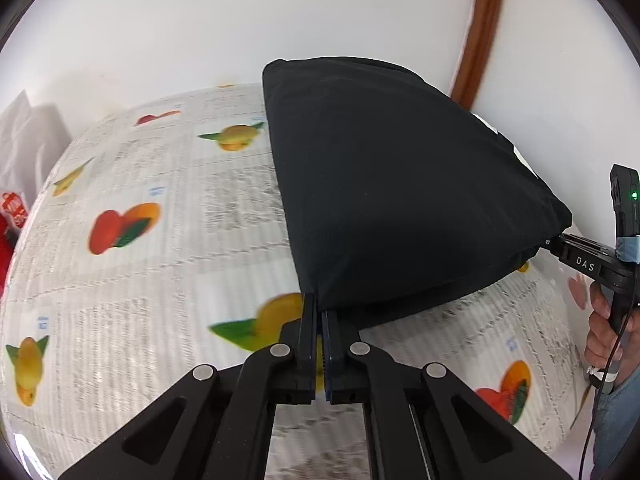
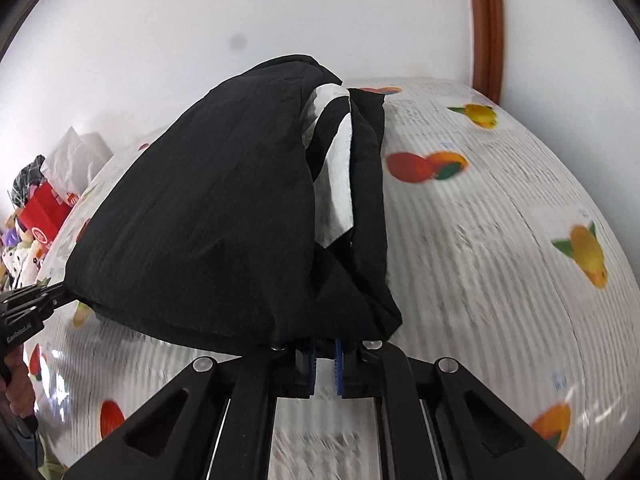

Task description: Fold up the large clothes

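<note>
Black garment (image 1: 392, 184) is lifted at its near edge, tented above the fruit-print table cover (image 1: 168, 240); far end rests by the wall. Left gripper (image 1: 319, 312): fingers pinched tight on the near-left corner of the cloth. Right gripper (image 2: 325, 350): fingers nearly closed, fabric bunched over and between them, so it appears gripped. A white-printed layer (image 2: 340, 168) shows inside the folds on the right side.

Risks, as judged: the thin pinch on the left corner could slip under pull; the bunched right side may carry uneven layers, leaving a crooked fold; dragging could shift the table cover.
</note>
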Demonstrator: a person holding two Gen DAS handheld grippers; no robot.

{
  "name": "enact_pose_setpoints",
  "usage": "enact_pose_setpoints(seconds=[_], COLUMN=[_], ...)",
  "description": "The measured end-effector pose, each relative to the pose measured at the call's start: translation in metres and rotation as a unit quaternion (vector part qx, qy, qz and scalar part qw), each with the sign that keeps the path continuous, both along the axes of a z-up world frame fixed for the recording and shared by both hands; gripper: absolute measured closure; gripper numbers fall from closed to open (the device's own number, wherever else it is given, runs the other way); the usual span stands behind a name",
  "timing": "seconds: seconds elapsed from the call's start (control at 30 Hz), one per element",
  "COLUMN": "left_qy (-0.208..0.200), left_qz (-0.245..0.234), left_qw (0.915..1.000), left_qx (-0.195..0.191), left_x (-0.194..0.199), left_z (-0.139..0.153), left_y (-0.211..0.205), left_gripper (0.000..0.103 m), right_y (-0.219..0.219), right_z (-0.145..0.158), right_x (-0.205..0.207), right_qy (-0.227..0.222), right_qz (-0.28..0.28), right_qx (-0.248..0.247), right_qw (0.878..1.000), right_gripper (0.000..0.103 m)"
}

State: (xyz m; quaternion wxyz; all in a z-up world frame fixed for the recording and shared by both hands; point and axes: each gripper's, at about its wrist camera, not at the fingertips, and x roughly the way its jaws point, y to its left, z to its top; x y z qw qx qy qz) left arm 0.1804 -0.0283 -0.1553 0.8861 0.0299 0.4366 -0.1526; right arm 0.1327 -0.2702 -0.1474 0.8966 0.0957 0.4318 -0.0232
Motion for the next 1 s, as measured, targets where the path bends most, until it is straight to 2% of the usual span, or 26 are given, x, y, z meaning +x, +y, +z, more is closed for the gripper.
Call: enact_pose_setpoints(seconds=[0.2, 0.37, 0.53, 0.6, 0.7, 0.77, 0.87, 1.0], left_qy=[0.001, 0.0, 0.005, 0.006, 0.001, -0.003, -0.006, -0.002], left_qz=[0.034, 0.043, 0.048, 0.046, 0.051, 0.052, 0.052, 0.05], left_qw=[0.9994, 0.9991, 0.9985, 0.9984, 0.9982, 0.9979, 0.998, 0.9985], left_qx=[-0.003, -0.003, -0.026, -0.031, -0.031, -0.038, -0.037, -0.024], left_x=[0.009, 0.008, 0.003, 0.004, 0.007, 0.013, 0.023, 0.039], left_z=[0.005, 0.011, 0.02, 0.024, 0.031, 0.036, 0.042, 0.039], left_y=[0.031, 0.039, 0.043, 0.045, 0.042, 0.04, 0.032, 0.02], left_gripper=[0.1, 0.101, 0.101, 0.1, 0.091, 0.079, 0.078, 0.078], right_y=[0.025, 0.024, 0.019, 0.019, 0.023, 0.025, 0.025, 0.018], right_z=[0.002, 0.001, 0.013, 0.025, 0.048, 0.063, 0.071, 0.048], right_x=[0.034, 0.054, 0.047, 0.033, 0.014, 0.011, 0.018, 0.045], right_qy=[0.001, 0.001, 0.001, -0.008, -0.036, -0.06, -0.083, -0.052], right_qz=[0.027, 0.011, 0.008, 0.028, 0.059, 0.072, 0.069, 0.047], right_qx=[-0.009, -0.009, -0.031, -0.049, -0.062, -0.059, -0.045, -0.021], right_qw=[1.0, 1.0, 0.999, 0.998, 0.996, 0.994, 0.993, 0.997], right_gripper=[0.097, 0.096, 0.092, 0.092, 0.092, 0.091, 0.089, 0.089])
